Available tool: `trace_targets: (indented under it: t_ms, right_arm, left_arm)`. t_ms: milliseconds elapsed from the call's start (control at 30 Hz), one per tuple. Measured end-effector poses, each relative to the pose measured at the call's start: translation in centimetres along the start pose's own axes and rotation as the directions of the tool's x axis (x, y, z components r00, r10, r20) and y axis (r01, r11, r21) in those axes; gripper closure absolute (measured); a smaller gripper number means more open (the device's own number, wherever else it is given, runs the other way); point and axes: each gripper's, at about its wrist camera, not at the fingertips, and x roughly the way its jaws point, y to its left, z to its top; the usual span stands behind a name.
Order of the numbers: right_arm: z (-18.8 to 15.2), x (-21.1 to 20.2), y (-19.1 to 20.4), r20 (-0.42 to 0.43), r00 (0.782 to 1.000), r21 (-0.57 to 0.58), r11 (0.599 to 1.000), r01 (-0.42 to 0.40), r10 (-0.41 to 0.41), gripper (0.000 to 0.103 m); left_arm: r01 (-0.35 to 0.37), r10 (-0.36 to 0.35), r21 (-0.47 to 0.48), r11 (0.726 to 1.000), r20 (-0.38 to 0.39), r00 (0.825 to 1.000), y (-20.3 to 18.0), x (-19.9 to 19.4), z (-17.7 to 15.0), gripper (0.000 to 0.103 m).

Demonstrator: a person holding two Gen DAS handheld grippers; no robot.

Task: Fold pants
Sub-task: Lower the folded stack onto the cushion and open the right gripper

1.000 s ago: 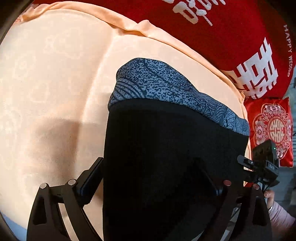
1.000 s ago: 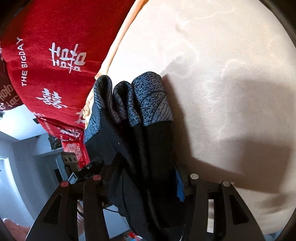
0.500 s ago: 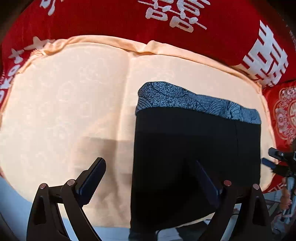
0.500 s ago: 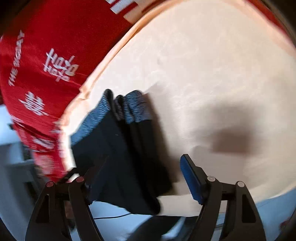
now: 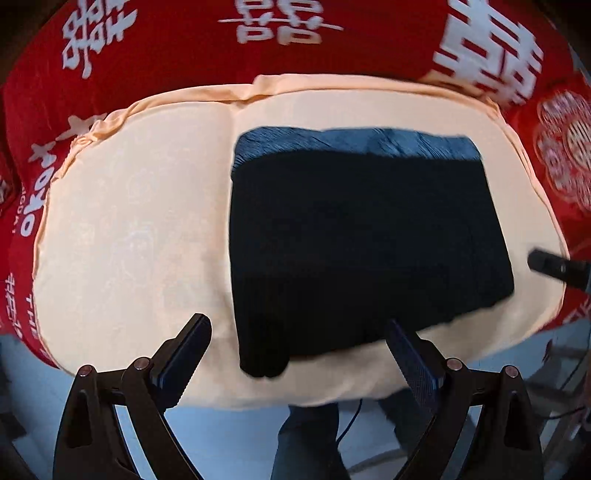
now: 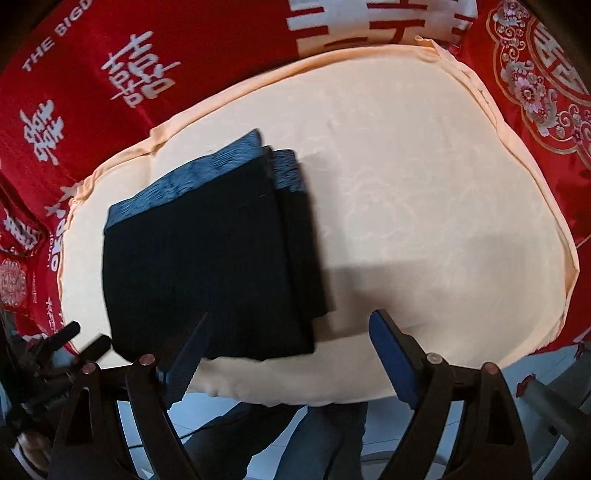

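Note:
The black pants (image 5: pixel 362 236) with a blue patterned waistband lie folded into a compact rectangle on a peach cushion (image 5: pixel 129 229). In the right wrist view the pants (image 6: pixel 207 258) lie on the cushion's left half, folded layers stacked along their right edge. My left gripper (image 5: pixel 299 350) is open and empty, held back above the cushion's near edge. My right gripper (image 6: pixel 288 354) is open and empty, also drawn back near the front edge. Neither touches the pants.
A red bedspread with white characters (image 5: pixel 280 33) surrounds the cushion (image 6: pixel 424 206). A red embroidered pillow (image 6: pixel 535 81) lies at the far right. Pale blue floor and the person's legs (image 5: pixel 306 443) show below the cushion's front edge.
Both grippers let go of the pants and pulled back and up. The pants now lie flat and folded on the cushion, seen from farther away.

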Motion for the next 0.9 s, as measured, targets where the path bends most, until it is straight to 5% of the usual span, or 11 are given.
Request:
trace_targets:
  t_ms: [33,900]
  right_arm:
    - [-0.3,-0.2,0.3,0.001,1.0,-0.001,1.0,-0.003,0.003,0.0]
    - [-5.5,-7.5,9.2,0.026,0.997,-0.107,0.992,0.072,-0.07,0.0]
  left_arm:
    - [0.003,-0.003,0.006,1.0,-0.004,1.0,-0.1,-0.3,-0.3,0.007]
    - [-0.051,0.051,-0.009,0.999,0.015,0.999,-0.4,-7.8,-3.6,0.0]
